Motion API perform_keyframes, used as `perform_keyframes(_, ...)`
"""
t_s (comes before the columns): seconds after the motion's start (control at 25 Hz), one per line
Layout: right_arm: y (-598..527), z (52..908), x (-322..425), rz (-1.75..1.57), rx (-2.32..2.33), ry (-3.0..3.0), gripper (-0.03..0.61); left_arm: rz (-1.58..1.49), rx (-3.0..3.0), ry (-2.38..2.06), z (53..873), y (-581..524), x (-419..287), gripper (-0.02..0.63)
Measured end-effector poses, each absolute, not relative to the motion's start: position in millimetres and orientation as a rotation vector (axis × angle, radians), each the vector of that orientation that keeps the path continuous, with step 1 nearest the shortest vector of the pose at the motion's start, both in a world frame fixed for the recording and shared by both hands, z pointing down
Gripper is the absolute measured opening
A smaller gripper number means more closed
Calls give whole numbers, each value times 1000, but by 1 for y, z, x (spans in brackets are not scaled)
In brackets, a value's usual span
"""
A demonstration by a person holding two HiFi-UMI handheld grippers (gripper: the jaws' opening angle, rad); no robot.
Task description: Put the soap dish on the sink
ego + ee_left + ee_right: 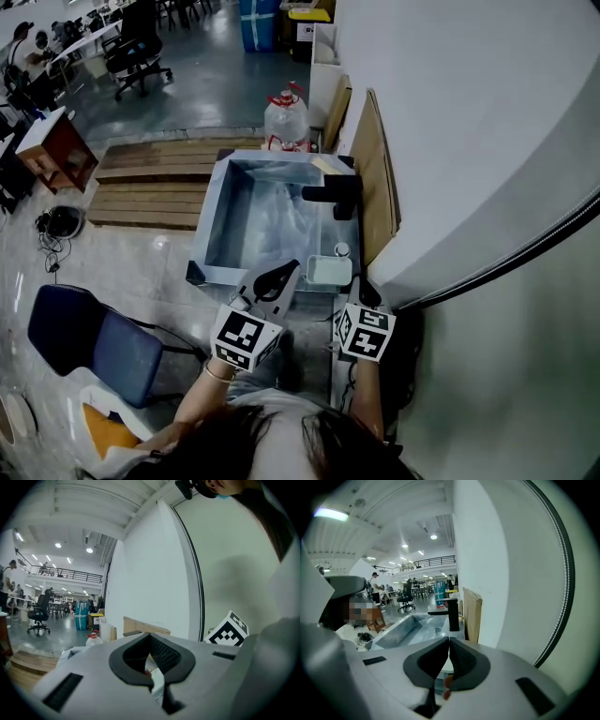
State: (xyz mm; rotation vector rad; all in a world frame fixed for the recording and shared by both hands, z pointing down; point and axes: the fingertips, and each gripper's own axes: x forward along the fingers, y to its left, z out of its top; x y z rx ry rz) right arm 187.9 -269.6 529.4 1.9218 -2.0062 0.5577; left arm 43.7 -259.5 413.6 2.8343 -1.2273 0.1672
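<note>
A white soap dish (329,270) rests on the near right corner of the metal sink (217,211), just in front of the black faucet (334,194). My left gripper (286,271) hovers at the dish's left edge, jaws closed tip to tip with nothing between them; in its own view the left gripper (150,637) has its pads meeting. My right gripper (360,285) is just near and right of the dish, also shut and empty. The right gripper view shows the right gripper (449,642) with tips together, and beyond them the sink (405,629) and the faucet (453,613).
A white wall rises close on the right, with cardboard sheets (371,169) leaning between it and the sink. A large water bottle (286,118) stands behind the sink. Wooden pallets (155,183) lie on the floor to the left, and a blue chair (92,342) is at near left.
</note>
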Motion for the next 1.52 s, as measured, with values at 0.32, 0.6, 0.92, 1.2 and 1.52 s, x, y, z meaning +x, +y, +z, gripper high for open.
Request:
perform_keyframes(0.32, -249, 494, 186, 478, 1932, -2107, 26, 161, 2831, -1271, 407, -237, 46, 9)
perform_keyframes(0.6, -234, 474, 186, 398, 1946, -2149, 26, 154, 2839, -1285, 400, -225, 49, 9)
perform_keyframes(0.92, -218, 453, 169, 356, 1949, -2208, 26, 179, 2863, -1295, 395, -209, 42, 9)
perform_keyframes(1.2, -199, 438, 153, 316, 1961, -2229, 26, 159, 2871, -1305, 391, -192, 25, 8)
perform_keyframes(1.52, -168, 417, 128, 248, 1959, -2249, 26, 132, 2883, -1291, 384, -165, 5, 8)
